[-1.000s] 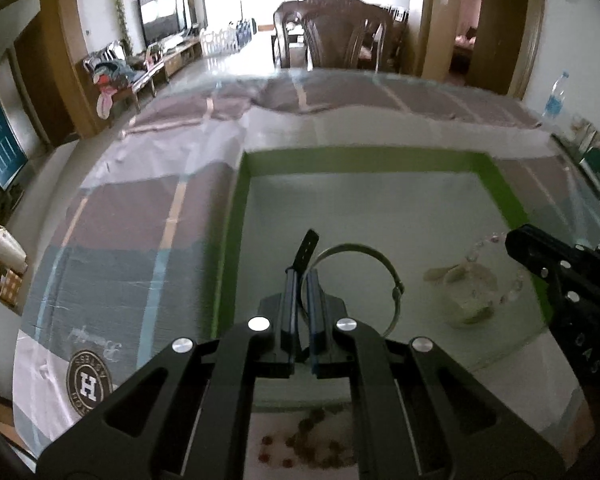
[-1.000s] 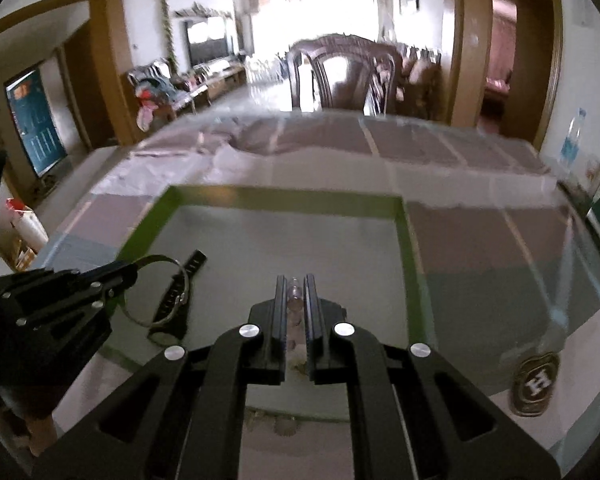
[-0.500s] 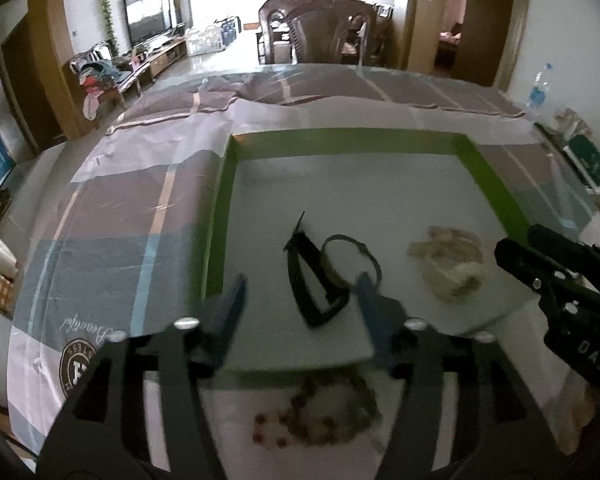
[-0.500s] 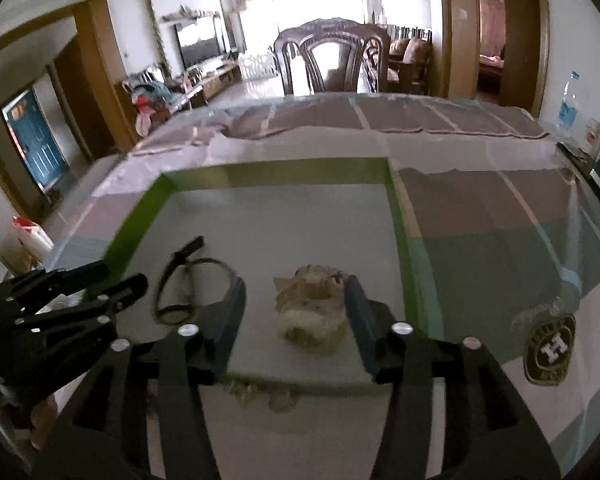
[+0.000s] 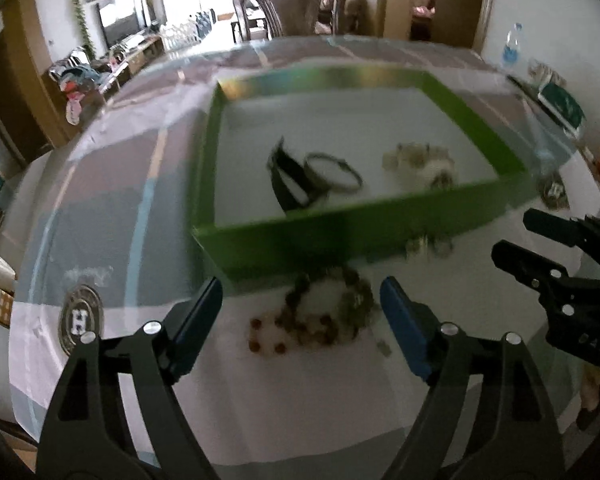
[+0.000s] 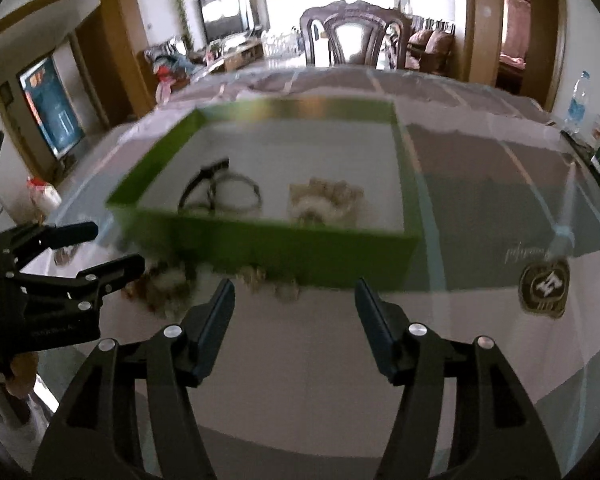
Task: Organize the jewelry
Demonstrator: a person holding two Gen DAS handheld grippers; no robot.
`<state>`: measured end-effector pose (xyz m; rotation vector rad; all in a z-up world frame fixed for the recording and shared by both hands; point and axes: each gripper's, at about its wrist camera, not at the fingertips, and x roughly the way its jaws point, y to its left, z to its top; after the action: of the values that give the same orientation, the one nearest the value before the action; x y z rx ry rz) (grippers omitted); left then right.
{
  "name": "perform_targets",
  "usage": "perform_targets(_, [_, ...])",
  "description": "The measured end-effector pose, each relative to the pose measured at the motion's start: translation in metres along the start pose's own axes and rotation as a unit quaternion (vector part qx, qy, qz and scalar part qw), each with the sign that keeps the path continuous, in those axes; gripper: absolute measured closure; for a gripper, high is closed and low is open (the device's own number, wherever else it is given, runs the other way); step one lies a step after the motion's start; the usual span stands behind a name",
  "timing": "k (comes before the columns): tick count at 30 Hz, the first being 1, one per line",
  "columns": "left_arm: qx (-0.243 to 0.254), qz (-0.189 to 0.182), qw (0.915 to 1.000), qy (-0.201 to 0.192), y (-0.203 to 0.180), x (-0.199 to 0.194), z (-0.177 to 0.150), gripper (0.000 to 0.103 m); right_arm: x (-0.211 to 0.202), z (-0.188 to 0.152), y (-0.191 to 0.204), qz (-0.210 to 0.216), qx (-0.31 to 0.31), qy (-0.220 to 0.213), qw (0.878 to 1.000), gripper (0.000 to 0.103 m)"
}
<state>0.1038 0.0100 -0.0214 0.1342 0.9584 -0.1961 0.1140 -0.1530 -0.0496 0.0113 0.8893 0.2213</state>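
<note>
A green box [image 5: 284,240] [image 6: 268,244] with a pale floor holds a black watch with a metal bangle [image 5: 312,176] [image 6: 216,192] and a pale bead bracelet [image 5: 420,162] [image 6: 326,200]. A brown bead bracelet [image 5: 324,316] [image 6: 160,284] lies on the table in front of the box. A small pale bead piece [image 6: 268,280] [image 5: 428,246] lies beside it at the box wall. My left gripper [image 5: 300,312] is open and empty, above the brown bracelet. My right gripper [image 6: 294,308] is open and empty, near the pale piece.
The table wears a striped cloth [image 5: 112,216] with round logo patches [image 6: 544,284]. A wooden chair [image 6: 352,36] stands at the far side. A water bottle [image 6: 578,100] and small boxes [image 5: 560,106] sit at the right edge.
Both grippers opened and let go of the watch and the pale bracelet inside the box. Both then pulled back over the near wall to the table in front of the box.
</note>
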Motion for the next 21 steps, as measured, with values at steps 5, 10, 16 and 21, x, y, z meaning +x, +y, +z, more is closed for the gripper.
perform_targets(5, [-0.009,-0.010,0.9994,0.031,-0.006,0.025,-0.001,0.032,0.024,-0.004,-0.008,0.009,0.032,0.027,0.999,0.041])
perform_targets(10, [-0.011,-0.013,0.9990,0.041,-0.013,0.040,-0.001,0.033,0.038,-0.002,-0.004,0.010,0.040,0.033,0.999,0.041])
perform_targets(16, [-0.011,-0.011,0.9986,0.050,-0.018,0.054,0.001,0.049,0.051,-0.001,0.008,0.015,0.030,0.041,0.999,0.071])
perform_targets(21, [0.007,-0.021,0.9987,0.045,-0.023,0.050,-0.005,0.068,0.047,-0.008,0.014,0.021,0.005,0.049,0.999,0.083])
